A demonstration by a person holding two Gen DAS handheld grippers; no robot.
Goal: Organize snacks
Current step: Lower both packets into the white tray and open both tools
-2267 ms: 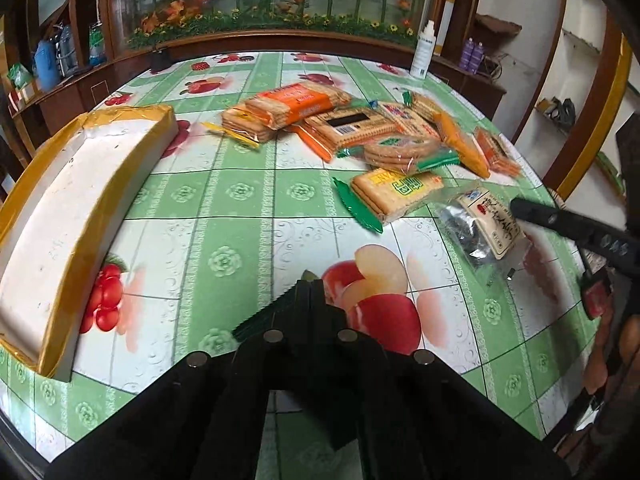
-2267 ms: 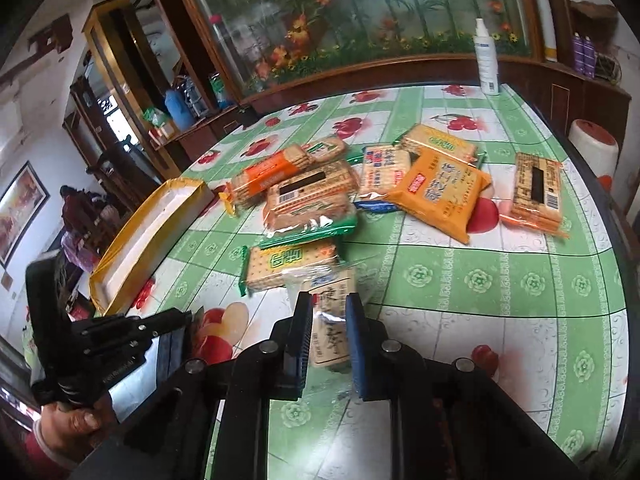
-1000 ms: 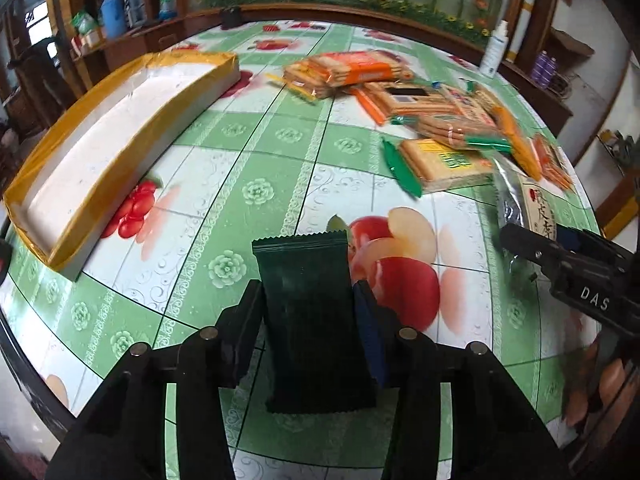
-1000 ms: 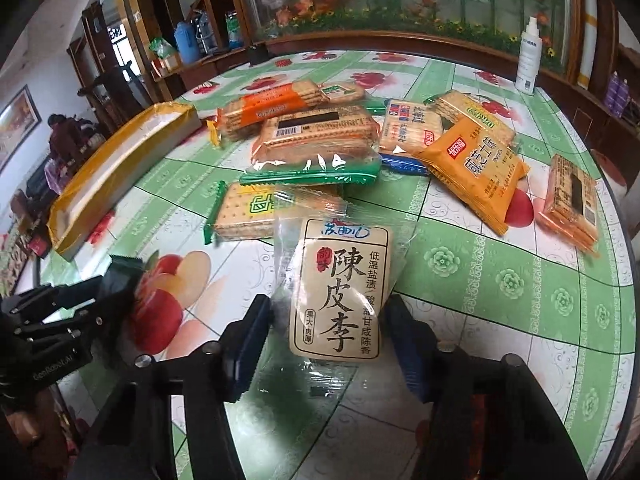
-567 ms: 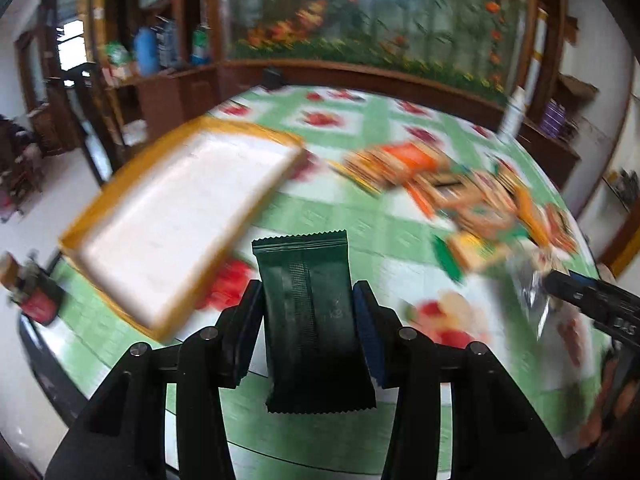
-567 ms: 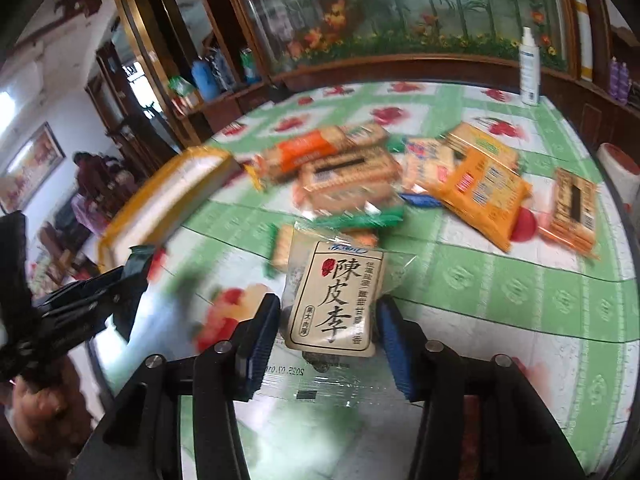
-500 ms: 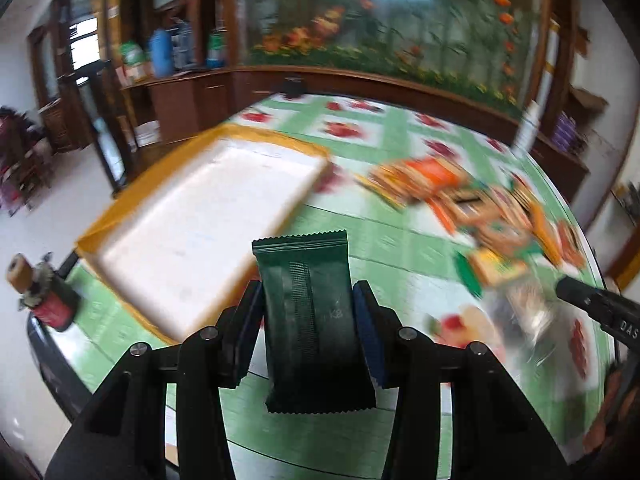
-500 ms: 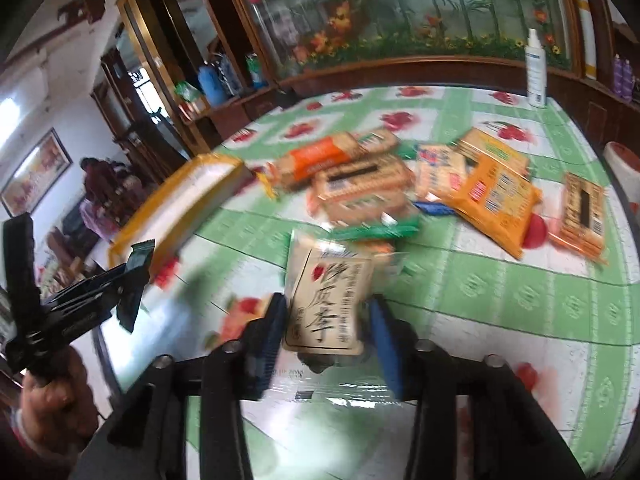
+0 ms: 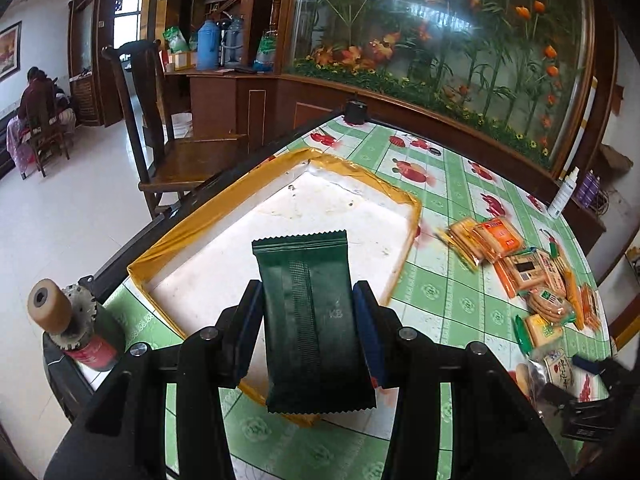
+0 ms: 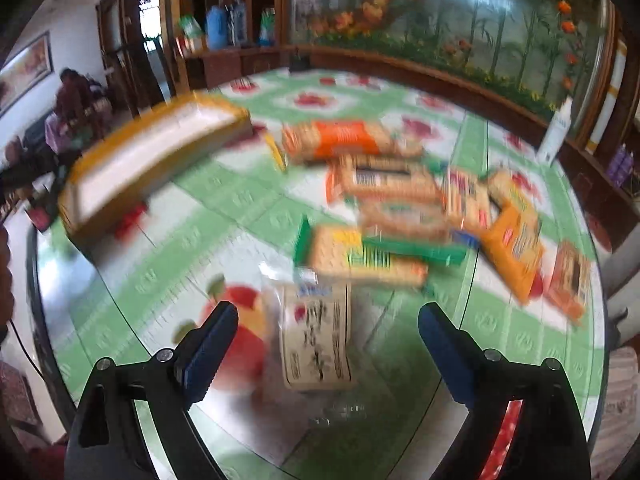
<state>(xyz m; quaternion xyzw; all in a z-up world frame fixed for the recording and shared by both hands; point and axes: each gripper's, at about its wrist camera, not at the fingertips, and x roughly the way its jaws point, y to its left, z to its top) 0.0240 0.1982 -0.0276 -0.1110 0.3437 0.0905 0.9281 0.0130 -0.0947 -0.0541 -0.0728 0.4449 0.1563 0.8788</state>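
My left tool (image 9: 308, 312) grips dark green packet (image 9: 310, 320), held above white tray (image 9: 360, 240) with yellow rim at counter (image 9: 440, 304) edge. Cracker packs (image 9: 520, 268) piled right of tray. My right tool (image 10: 326, 328), jaws just opened wide, nothing gripped; clear plum bag (image 10: 316, 336) lies on counter between them, touching neither. View blurred.

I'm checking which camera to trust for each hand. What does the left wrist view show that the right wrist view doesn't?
Only the left wrist view: the left gripper shut on a dark green packet above the tray's white floor, plus a wooden chair.

Only the right wrist view: the right gripper, its fingers just opened wide, not touching the clear labelled pouch between them.

Both: the yellow-edged tray, the biscuit pile, that pouch.
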